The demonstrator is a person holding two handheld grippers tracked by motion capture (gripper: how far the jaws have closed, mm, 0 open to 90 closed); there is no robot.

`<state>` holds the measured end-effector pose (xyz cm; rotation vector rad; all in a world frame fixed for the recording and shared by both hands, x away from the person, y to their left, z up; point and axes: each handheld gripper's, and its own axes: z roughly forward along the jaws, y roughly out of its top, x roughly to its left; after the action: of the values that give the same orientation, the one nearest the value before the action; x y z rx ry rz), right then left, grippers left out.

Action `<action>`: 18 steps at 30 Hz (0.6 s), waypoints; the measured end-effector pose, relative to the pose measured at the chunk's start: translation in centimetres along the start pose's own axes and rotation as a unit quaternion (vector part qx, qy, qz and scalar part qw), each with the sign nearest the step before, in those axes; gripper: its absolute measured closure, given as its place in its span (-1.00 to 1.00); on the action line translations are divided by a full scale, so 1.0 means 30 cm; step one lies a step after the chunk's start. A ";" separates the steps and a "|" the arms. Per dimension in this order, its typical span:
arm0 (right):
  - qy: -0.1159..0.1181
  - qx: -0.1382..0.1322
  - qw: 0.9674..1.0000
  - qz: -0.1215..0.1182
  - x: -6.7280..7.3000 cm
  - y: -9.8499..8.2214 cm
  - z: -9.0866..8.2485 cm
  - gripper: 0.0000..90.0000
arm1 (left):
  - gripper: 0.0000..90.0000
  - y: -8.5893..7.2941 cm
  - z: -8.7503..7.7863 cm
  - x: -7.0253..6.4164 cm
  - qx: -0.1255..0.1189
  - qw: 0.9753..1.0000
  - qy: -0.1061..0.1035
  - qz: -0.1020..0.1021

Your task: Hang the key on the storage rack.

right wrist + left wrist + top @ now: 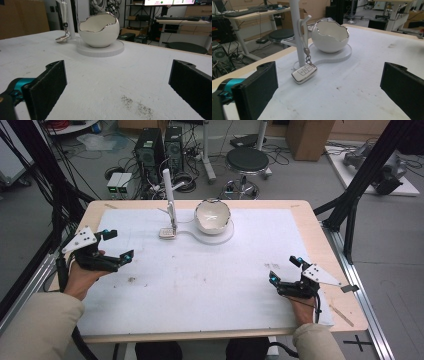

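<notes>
two black jaws of the left gripper [329, 90] stand wide apart with nothing between them, above the white table sheet [362, 82]. just beyond them a silver car key fob [304, 73] hangs by its ring and short chain from a hook of the white key stand [296, 30], its lower end resting on the sheet. a white eggshell-shaped bowl with a silver rim [331, 37] sits on the stand's round base beside it. the right gripper [285, 270] rests near the table's right edge, jaws released, empty, well apart from the fob.
</notes>
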<state>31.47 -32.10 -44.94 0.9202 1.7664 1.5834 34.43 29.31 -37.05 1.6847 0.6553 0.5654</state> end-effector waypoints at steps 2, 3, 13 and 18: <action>0.001 0.000 1.000 -0.001 -0.002 0.001 0.000 -0.99 | -0.96 -0.025 -0.022 -0.015 -0.011 1.000 -0.003 -0.007; 0.001 0.000 1.000 0.000 -0.003 0.000 0.000 -0.98 | -0.96 -0.042 -0.033 -0.026 -0.018 1.000 -0.003 -0.009; 0.001 0.000 1.000 -0.002 0.000 0.000 0.000 -0.99 | -0.96 -0.190 -0.074 -0.101 -0.048 0.998 0.019 -0.032; 0.000 0.001 1.000 -0.002 0.000 0.000 0.000 -0.99 | -0.96 -0.241 -0.084 -0.125 -0.056 0.998 0.027 -0.027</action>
<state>31.48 -32.10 -44.94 0.9162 1.7687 1.5801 29.10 29.67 -43.71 1.5467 0.6926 0.6012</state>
